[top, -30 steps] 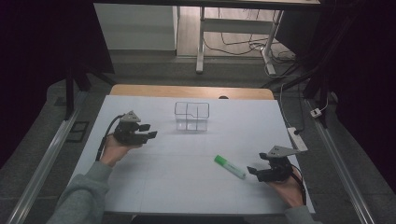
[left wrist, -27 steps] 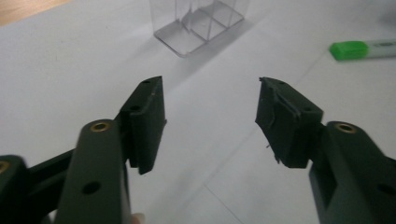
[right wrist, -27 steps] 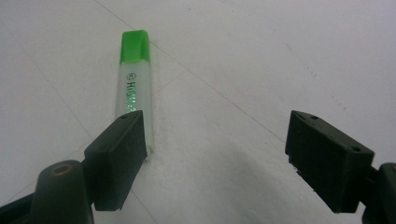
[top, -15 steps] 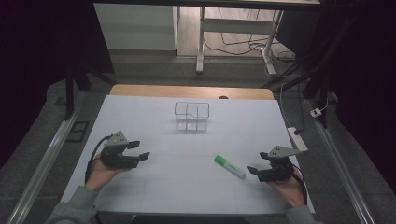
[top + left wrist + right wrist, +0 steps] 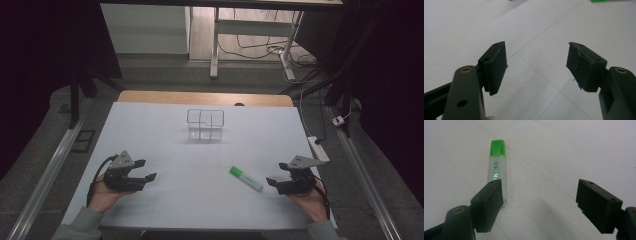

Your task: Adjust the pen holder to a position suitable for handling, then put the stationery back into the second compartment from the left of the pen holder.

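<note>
1. We hold the left tongs low over the near left part of the white table, the hand under them resting close to the table's front edge.
2. Their jaws stand wide apart and have just been opening; in the left gripper view we see nothing but bare table between them.
3. We hold the right tongs near the front right corner of the table, pointing inward toward the middle.
4. Their jaws are also spread, released, gripping nothing; the right gripper view shows bare table surface between them.
5. The green highlighter lies flat on the table just in front of the right tongs, tilted on a diagonal, apart from both pads.
6. In the right gripper view the highlighter runs away from the left-hand jaw, its green cap at the far end; its near end sits behind that jaw's tip, and we cannot tell whether the two touch.
7. A clear box with compartments stands farther back, near the middle of the table, well apart from the highlighter and both tongs.
8. The left tongs are well apart from the highlighter.
</note>
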`<state>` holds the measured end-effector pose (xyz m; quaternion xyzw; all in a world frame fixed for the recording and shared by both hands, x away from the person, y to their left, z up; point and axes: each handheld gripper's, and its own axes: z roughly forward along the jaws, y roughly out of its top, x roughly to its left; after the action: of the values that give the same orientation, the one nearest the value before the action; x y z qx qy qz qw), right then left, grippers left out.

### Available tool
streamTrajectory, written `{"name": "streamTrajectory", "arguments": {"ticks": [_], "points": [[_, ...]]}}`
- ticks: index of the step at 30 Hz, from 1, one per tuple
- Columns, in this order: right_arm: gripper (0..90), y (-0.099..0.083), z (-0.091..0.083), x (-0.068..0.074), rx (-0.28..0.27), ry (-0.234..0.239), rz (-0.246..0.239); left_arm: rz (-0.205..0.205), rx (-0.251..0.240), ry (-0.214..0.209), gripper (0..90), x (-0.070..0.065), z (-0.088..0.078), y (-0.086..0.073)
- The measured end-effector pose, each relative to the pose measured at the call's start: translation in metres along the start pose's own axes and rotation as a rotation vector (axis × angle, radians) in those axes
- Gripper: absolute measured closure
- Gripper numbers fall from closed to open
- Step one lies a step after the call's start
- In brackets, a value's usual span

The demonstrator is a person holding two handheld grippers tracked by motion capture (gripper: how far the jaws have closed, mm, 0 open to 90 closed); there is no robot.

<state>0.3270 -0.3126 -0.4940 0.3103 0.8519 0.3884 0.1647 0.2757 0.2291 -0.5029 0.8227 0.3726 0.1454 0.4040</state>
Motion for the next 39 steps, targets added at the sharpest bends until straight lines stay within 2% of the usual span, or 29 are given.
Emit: {"name": "streamTrajectory", "arguments": {"ticks": [13,20,24,34,39], "points": [[23.2,0.01,-0.003,0.004,-0.001,0.018,-0.011,-0.005,-0.003,0.001,30.9,0.0,0.002,0.0],[24.0,0.022,0.0,0.007,0.013,0.032,-0.025,0.009,0.016,-0.002,30.2,-0.002,0.006,-0.001],[24.2,0.031,0.003,0.006,0.021,0.048,-0.012,0.01,0.018,-0.001,30.2,-0.003,0.007,-0.001],[24.7,0.052,0.013,0.01,0.053,0.06,-0.016,0.002,0.016,-0.001,30.1,-0.002,0.006,-0.002],[24.7,0.057,0.024,0.015,0.1,0.085,-0.028,0.002,0.015,0.0,30.0,-0.002,0.006,-0.002]]}}
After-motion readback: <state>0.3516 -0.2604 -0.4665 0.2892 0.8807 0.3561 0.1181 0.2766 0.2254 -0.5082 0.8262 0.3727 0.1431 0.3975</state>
